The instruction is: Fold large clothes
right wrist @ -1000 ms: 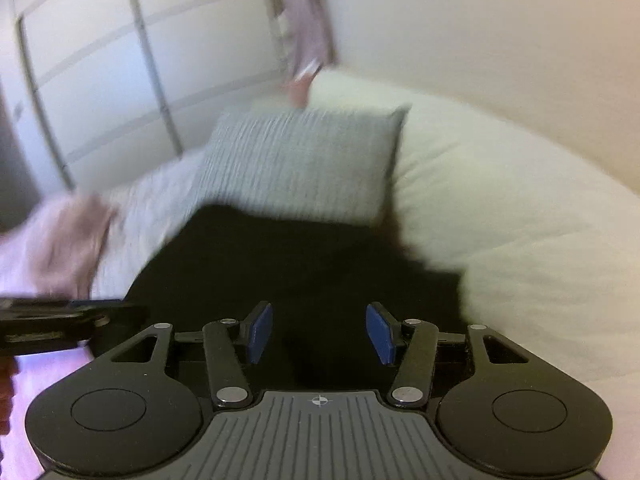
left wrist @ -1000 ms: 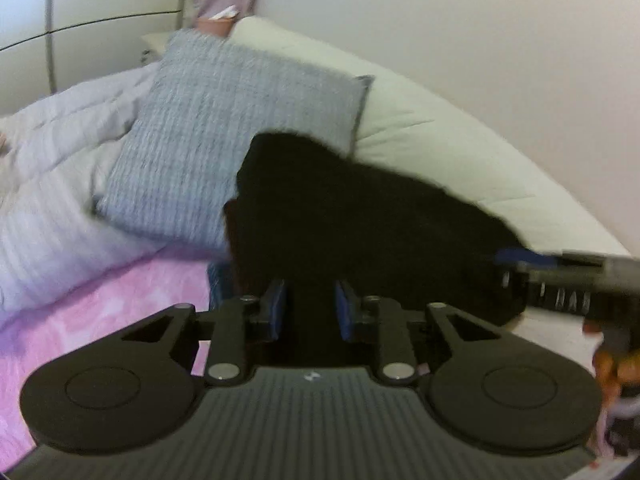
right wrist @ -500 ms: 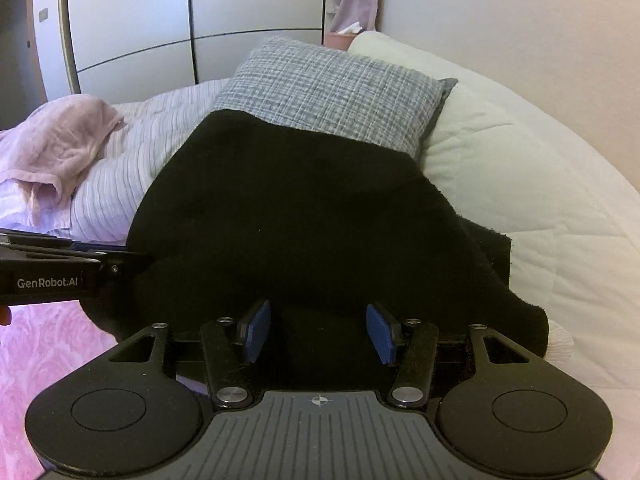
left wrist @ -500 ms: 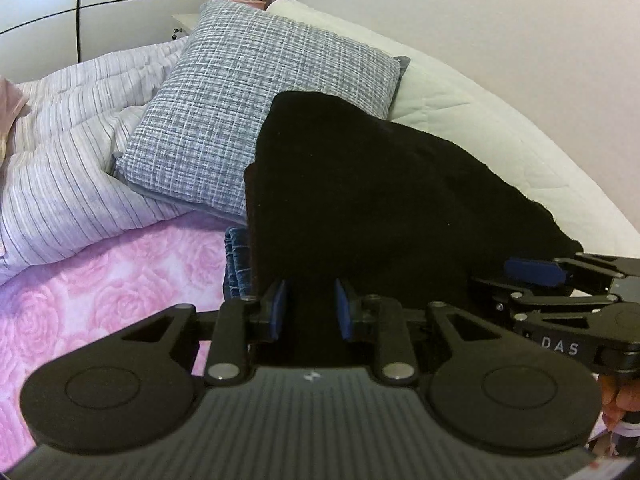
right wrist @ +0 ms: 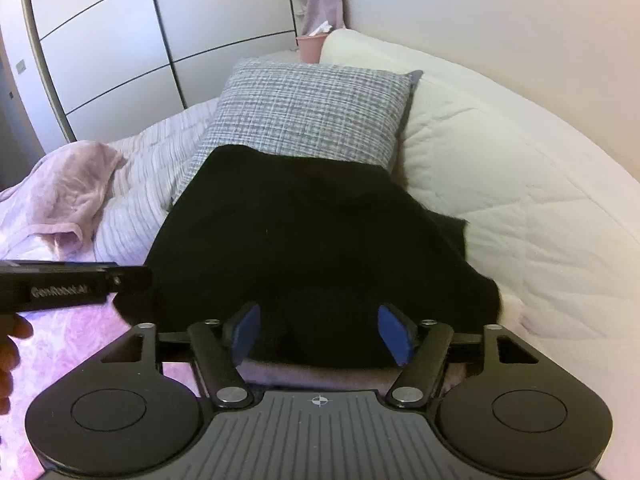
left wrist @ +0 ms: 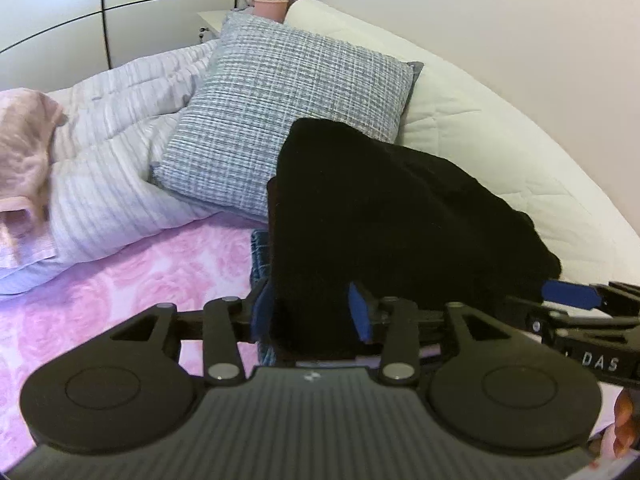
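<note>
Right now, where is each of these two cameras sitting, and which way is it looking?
Left wrist view: on the left gripper, looking forward and down at the black garment and checked cushion; the right gripper and fingers show at right.
Right wrist view: on the right gripper, facing the same way; the left gripper and a hand show at left.
Shared: garment, cushion, white headboard; both grippers' jaws are opening.

A black garment (right wrist: 320, 240) lies against a blue-grey checked cushion (right wrist: 316, 108). Left of the cushion: a lilac striped duvet (left wrist: 116, 168) and a pink towel (right wrist: 68, 196). Below it, a pink rose-patterned sheet (left wrist: 120, 280); right, a cream quilted headboard (right wrist: 500, 184).
</note>
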